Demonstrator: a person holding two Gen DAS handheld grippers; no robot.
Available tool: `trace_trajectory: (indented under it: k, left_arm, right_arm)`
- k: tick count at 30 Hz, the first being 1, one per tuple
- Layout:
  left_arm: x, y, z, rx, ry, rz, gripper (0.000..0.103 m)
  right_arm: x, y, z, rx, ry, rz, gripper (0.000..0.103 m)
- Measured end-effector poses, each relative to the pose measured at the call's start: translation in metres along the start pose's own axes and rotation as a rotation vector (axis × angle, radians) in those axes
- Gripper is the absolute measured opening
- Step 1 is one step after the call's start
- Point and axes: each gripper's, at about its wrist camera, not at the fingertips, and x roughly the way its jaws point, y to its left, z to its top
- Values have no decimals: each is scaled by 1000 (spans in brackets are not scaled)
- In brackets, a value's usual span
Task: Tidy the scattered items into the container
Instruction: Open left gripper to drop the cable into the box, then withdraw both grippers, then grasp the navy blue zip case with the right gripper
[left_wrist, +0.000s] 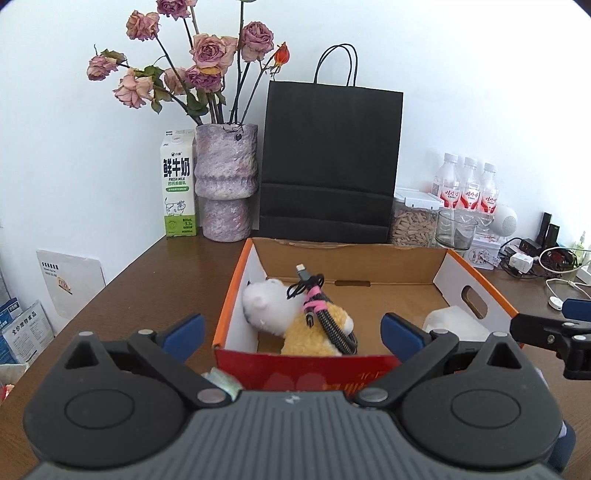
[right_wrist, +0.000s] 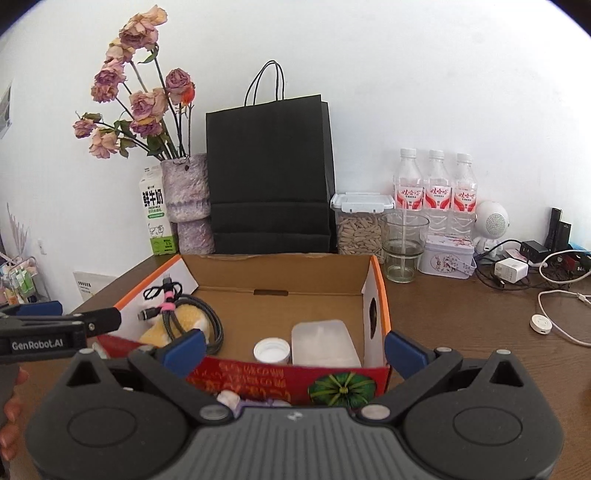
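I count one cardboard box (right_wrist: 280, 273), one plush toy (left_wrist: 295, 321), one bundled cable (left_wrist: 317, 310), three water bottles (right_wrist: 436, 184), one paper bag (right_wrist: 269, 177), one vase (right_wrist: 188, 199), one milk carton (right_wrist: 157, 218).

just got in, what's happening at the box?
A person holds a gripper in each hand, both just short of the cardboard box on the table. The left gripper and right gripper are open and empty. In the box lie a plush toy with a bundled cable on it, a white-capped jar and a tissue pack. Something small lies in front of the box, too hidden to identify.
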Motion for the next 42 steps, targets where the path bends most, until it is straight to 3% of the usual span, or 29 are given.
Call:
trace_trajectory:
  k: [11, 19, 29, 37, 40, 42]
  left_arm:
    - [-51, 46, -55, -19, 57, 71, 103]
    - [-74, 66, -81, -35, 105, 105, 103]
    - [-81, 66, -86, -20, 122, 90, 103]
    - [-85, 70, -84, -29, 126, 103, 103]
    - [-85, 70, -85, -29, 130, 104, 103]
    - [-84, 69, -85, -25, 137, 106, 103]
  right_arm:
    - [-52, 1, -74, -64, 153, -43, 103]
    - [-70, -10, -101, -26, 195, -54, 103]
    - [-31, -25, -100, -46, 249, -103, 103]
    - [8, -39, -91, -38, 282, -63, 103]
    - [12, -37, -90, -44, 269, -52, 99]
    - [11, -35, -89, -53, 253, -30, 87]
